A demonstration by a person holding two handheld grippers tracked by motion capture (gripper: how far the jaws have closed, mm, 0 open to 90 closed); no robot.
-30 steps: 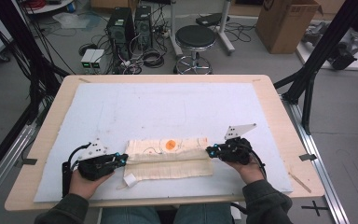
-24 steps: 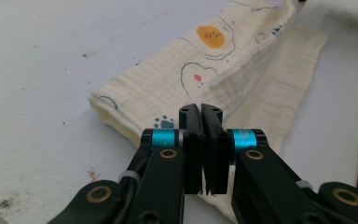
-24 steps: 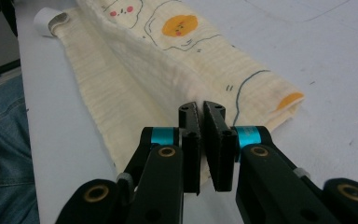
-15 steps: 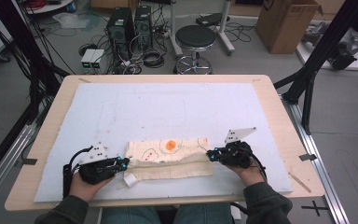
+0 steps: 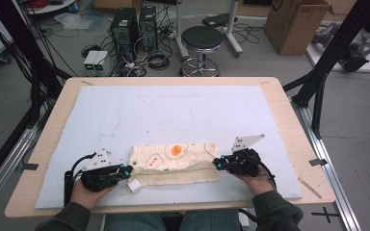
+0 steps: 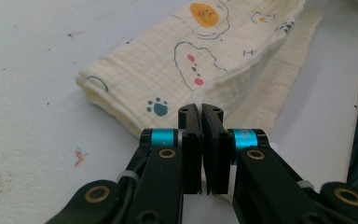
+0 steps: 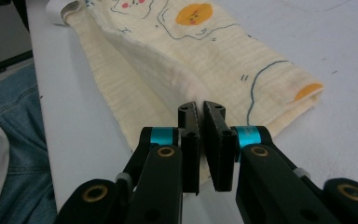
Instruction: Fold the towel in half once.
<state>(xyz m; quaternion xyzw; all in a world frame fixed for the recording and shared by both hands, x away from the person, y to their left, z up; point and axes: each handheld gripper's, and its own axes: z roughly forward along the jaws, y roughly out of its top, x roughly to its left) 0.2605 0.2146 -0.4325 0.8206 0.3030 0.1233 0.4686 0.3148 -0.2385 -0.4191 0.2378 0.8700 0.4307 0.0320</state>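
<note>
My left gripper (image 5: 125, 169) sits at the near left of the mat (image 5: 173, 110), my right gripper (image 5: 218, 163) at the near right, both low over the near edge of the table (image 5: 294, 125). Between them lies the cloth (image 5: 173, 159), a cream, folded strip printed with fried eggs, paw prints and small marks, stretched sideways across the near part of the mat.

In the left gripper view my jaws are pressed together with only a hairline between them, their tips (image 6: 201, 112) right at the near edge of the cloth's (image 6: 186, 65) left end; I cannot tell whether a layer of cloth is caught between them. In the right gripper view my jaws are likewise pressed together, tips (image 7: 201, 108) at the fold of the cloth's (image 7: 205, 51) right end, and again I cannot tell whether cloth is pinched.

A small white tag (image 5: 134, 186) sticks out at the cloth's near left corner.

Beyond the table stand a stool (image 5: 201, 38), computer towers (image 5: 135, 24) and a cardboard box (image 5: 296, 21).
</note>
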